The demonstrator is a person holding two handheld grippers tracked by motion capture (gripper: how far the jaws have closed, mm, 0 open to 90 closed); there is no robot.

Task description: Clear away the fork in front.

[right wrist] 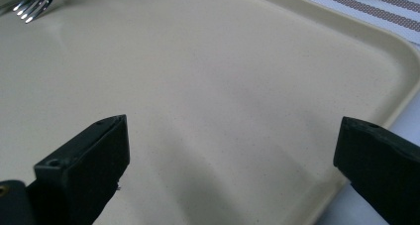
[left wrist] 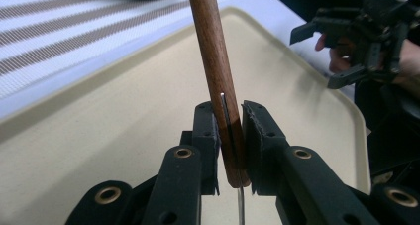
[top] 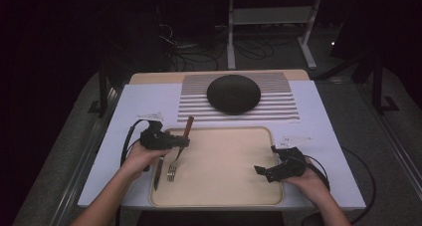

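A fork with a brown wooden handle (top: 188, 124) and steel tines (top: 171, 174) slants over the left part of the beige tray (top: 224, 161). My left gripper (top: 183, 142) is shut on that handle; in the left gripper view the handle (left wrist: 214, 51) rises between the two pads of this gripper (left wrist: 230, 117), with thin metal showing below them. My right gripper (top: 265, 159) hangs open over the tray's right part with nothing between its jaws. The right gripper view looks past the wide-apart jaws of this gripper (right wrist: 230, 136) at bare tray (right wrist: 223, 76), and the fork tines (right wrist: 30, 4) show at top left.
A slim dark knife (top: 158, 175) lies along the tray's left rim beside the fork. Behind the tray, a dark round dome-like object (top: 233, 92) sits on a striped placemat (top: 278, 99). The white table cover (top: 134, 106) runs around the tray. The other gripper (left wrist: 361, 36) shows far right.
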